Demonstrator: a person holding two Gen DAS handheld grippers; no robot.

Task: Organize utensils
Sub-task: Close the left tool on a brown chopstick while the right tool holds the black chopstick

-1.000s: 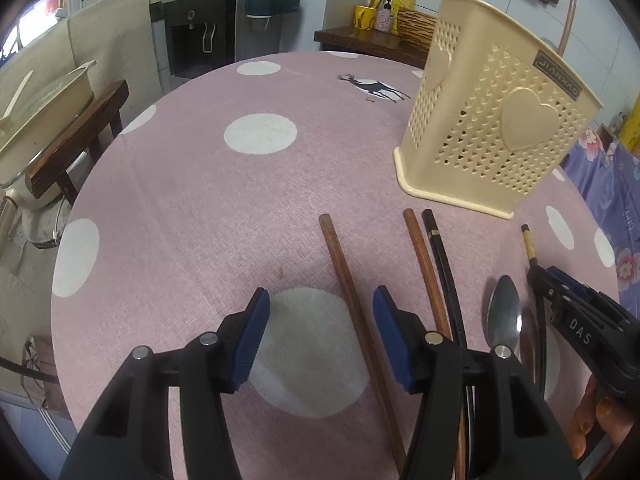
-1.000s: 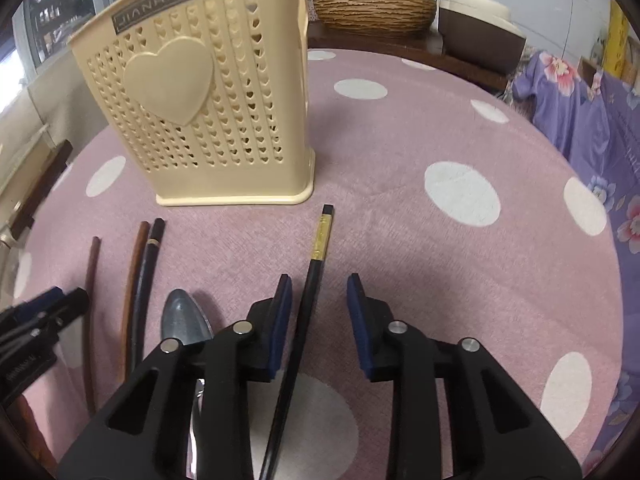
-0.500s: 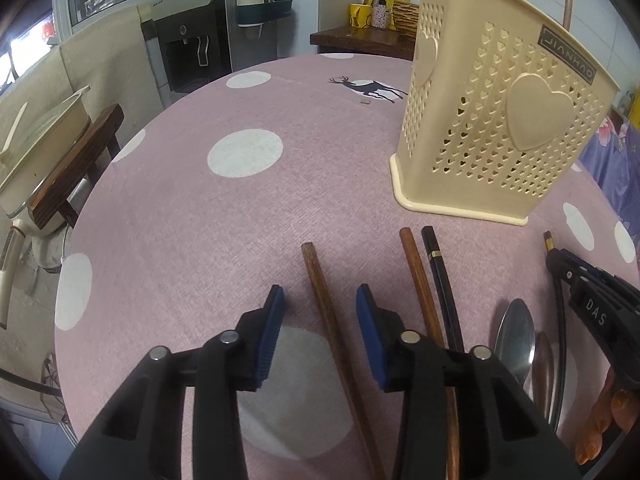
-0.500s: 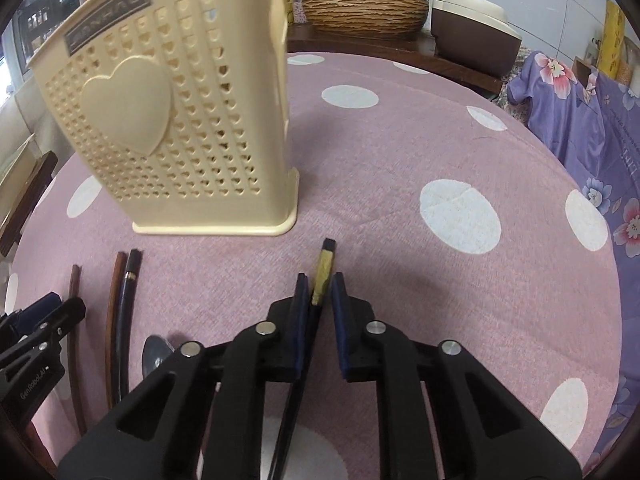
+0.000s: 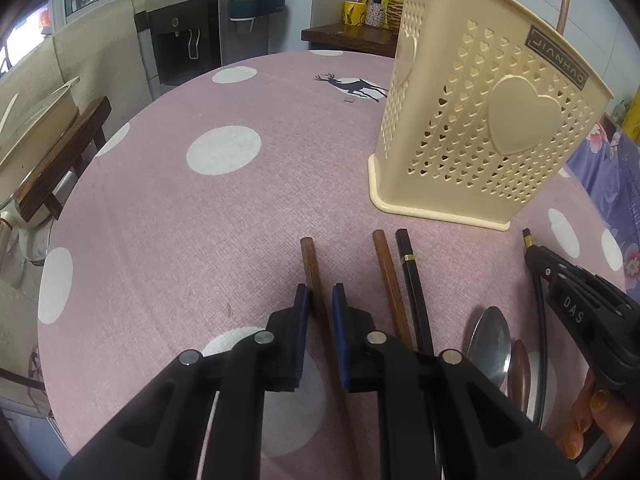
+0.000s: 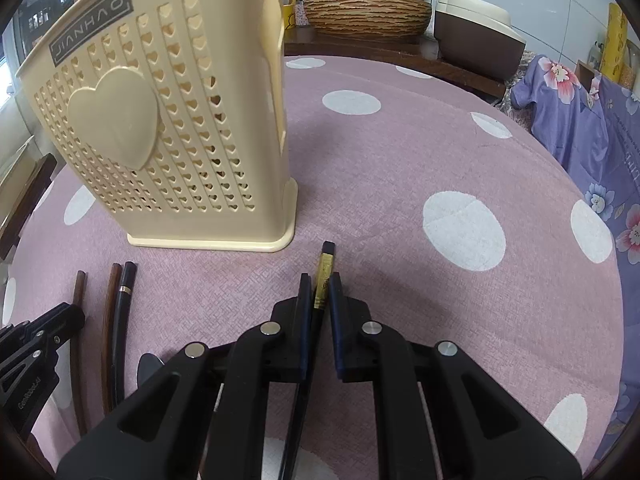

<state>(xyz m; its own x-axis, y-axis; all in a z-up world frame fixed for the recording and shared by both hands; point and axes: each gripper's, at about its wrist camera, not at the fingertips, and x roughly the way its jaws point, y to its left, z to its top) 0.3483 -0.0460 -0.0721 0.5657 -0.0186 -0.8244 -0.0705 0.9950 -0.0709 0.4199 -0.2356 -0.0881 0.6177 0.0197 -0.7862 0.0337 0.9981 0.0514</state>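
Note:
The cream perforated utensil holder (image 5: 480, 120) stands upright on the pink dotted table (image 5: 200, 220). My left gripper (image 5: 319, 292) points down at the leftmost brown chopstick (image 5: 309, 256). Its jaws are closing, and the blue pads sit tight against that chopstick. To its right lie a second brown chopstick (image 5: 386, 268), a black chopstick (image 5: 410, 272), a steel spoon (image 5: 490, 340) and a brown spoon (image 5: 520, 364). My right gripper (image 6: 319, 280) is shut on a black chopstick with a gold band (image 6: 326, 256), just in front of the holder (image 6: 140, 120).
A wooden chair (image 5: 60, 160) stands off the table's left edge. A purple floral cloth (image 6: 580, 120) hangs beyond the right edge. Behind the table is a dark counter with a wicker basket (image 6: 364, 12). A person's fingers (image 5: 588, 412) hold the right gripper.
Both grippers slid forward along their chopsticks toward the holder. The left jaws went from wide to tight around the brown chopstick; the right jaws shut on the black one.

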